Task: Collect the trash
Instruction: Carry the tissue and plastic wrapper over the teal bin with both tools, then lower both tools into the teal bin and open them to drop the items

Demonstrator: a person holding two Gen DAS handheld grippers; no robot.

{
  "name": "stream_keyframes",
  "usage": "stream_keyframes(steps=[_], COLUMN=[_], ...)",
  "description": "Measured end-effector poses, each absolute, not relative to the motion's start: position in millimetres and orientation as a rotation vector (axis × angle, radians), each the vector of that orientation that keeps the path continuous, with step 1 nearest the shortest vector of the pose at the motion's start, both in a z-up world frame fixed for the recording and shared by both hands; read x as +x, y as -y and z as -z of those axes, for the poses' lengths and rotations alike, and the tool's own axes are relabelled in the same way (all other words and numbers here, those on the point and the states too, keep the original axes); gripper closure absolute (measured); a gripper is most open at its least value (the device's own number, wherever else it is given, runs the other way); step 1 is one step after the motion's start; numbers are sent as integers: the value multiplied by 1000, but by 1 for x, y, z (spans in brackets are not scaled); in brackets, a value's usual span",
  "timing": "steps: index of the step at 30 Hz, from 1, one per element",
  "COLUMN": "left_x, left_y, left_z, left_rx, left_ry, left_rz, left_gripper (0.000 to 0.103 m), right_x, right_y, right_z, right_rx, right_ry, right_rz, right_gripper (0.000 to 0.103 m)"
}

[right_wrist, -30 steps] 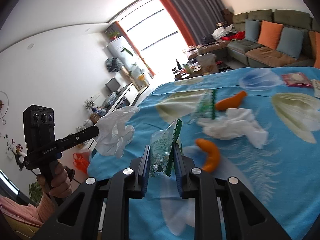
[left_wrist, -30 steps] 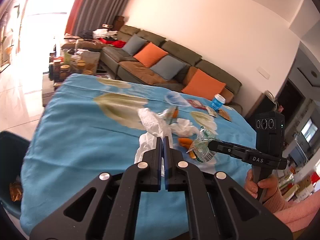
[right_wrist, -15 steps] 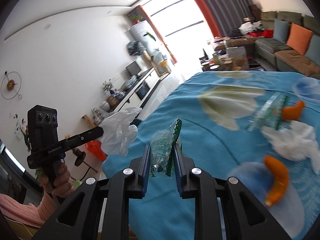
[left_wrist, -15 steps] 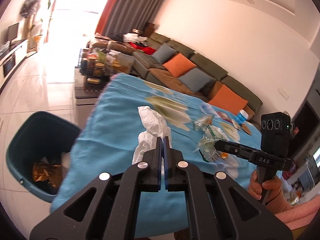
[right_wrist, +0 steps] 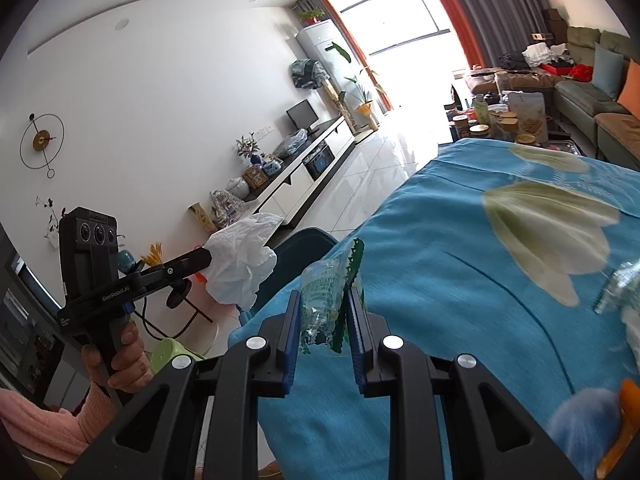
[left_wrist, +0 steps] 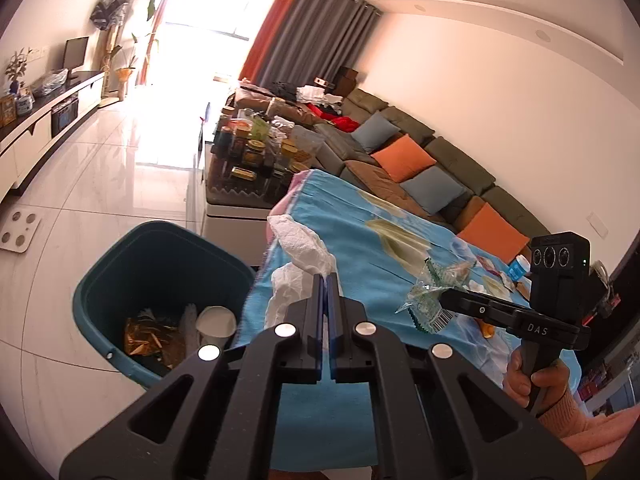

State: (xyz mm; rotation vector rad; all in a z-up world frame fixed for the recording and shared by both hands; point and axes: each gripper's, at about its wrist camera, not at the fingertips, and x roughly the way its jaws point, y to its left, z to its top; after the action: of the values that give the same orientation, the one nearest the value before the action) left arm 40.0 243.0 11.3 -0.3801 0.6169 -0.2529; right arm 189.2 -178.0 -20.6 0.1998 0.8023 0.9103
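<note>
Now left gripper (left_wrist: 325,280) clamped tight on white tissue (left_wrist: 300,248), held over the table edge beside the teal bin (left_wrist: 120,264). Right gripper (right_wrist: 323,300) pinched on a crumpled clear wrapper (right_wrist: 326,292) above the blue tablecloth (right_wrist: 460,300). Bin holds gold foil and scraps.

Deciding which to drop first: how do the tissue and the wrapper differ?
The tissue is white, opaque and crumpled soft; the wrapper is clear plastic with green print and zigzag edges. The left gripper pinches the tissue nearly shut, near the bin; the right gripper clamps the wrapper wider, over the table. Both are held in the air.
</note>
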Motion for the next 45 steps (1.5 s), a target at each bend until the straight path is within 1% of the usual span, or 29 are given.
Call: stream_keyframes(steps=[10, 45], left_x=[34, 31], left_y=[-256, -274], left_z=[-8, 6], left_rx=[-386, -415], left_ry=[-617, -644], left_rz=[200, 100], left_gripper=[101, 101], right_x=[199, 219], right_y=[148, 95], right_z=[21, 28], right_rx=[174, 150], right_ry=[-818, -876], right_rz=[-959, -1039], right_gripper=[82, 82])
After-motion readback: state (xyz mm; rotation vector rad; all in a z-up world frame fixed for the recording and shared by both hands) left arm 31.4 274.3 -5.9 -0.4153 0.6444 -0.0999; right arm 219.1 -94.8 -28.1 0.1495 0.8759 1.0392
